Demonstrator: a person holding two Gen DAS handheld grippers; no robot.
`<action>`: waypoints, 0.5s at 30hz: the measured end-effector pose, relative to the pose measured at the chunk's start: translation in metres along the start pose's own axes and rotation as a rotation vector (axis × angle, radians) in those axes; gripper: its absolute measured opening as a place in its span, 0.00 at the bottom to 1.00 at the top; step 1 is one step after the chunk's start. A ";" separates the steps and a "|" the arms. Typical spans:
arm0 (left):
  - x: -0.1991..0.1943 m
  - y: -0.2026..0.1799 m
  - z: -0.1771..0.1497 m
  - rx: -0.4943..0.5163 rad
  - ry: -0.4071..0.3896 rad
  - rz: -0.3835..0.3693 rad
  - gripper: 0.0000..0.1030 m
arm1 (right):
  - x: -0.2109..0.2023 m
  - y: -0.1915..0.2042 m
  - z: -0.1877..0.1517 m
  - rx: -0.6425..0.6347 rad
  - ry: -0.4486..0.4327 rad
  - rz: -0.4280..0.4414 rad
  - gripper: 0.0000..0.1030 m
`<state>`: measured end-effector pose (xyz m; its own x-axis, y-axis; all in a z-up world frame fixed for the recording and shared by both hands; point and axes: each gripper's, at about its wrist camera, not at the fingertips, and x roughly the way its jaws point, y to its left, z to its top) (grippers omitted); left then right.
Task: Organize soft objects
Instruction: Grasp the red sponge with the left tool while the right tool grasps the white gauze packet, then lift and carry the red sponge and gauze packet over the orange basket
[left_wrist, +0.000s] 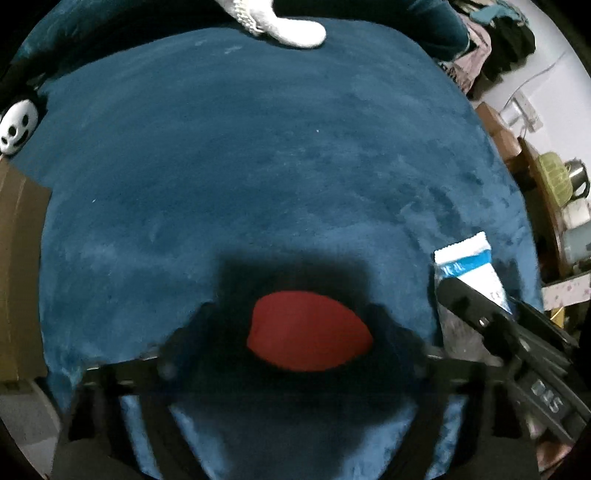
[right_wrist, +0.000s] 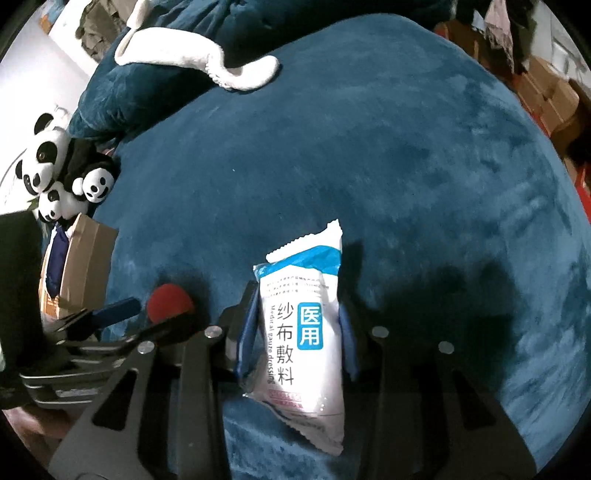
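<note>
While my right tool (right_wrist: 295, 332) clamps the white-and-blue gauze dressing packet (right_wrist: 301, 332) at lower centre, my left tool (left_wrist: 295, 328) straddles the red soft ball (left_wrist: 308, 330), seemingly unclenched; closing off-centre could squirt it across the blue plush bed cover (left_wrist: 258, 166).

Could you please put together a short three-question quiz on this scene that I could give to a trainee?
1. True or false: the right claw has its fingers on either side of the white gauze packet.
2. Which colour is the soft object between the fingers of the left claw? A) green B) red C) yellow
3. Fill in: the plush toys at the edge of the blue blanket are ____.

Key
1. True; the pads press on the packet.
2. B; the pads stand beside it, contact unclear.
3. pandas
</note>
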<state>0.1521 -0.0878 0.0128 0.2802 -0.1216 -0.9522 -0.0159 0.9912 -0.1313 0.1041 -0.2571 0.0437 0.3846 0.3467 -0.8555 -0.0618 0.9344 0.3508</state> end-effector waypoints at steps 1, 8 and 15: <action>0.001 0.000 0.000 0.003 -0.004 0.003 0.65 | 0.001 0.000 -0.001 0.004 0.002 0.005 0.40; -0.020 0.010 -0.008 -0.017 -0.054 -0.030 0.49 | 0.004 0.007 -0.006 -0.029 0.013 -0.008 0.51; -0.046 0.028 -0.020 -0.063 -0.096 -0.027 0.49 | -0.005 0.021 -0.015 -0.077 -0.021 -0.019 0.36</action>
<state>0.1198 -0.0550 0.0478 0.3720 -0.1401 -0.9176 -0.0662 0.9820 -0.1767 0.0874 -0.2382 0.0499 0.4058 0.3277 -0.8532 -0.1246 0.9446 0.3036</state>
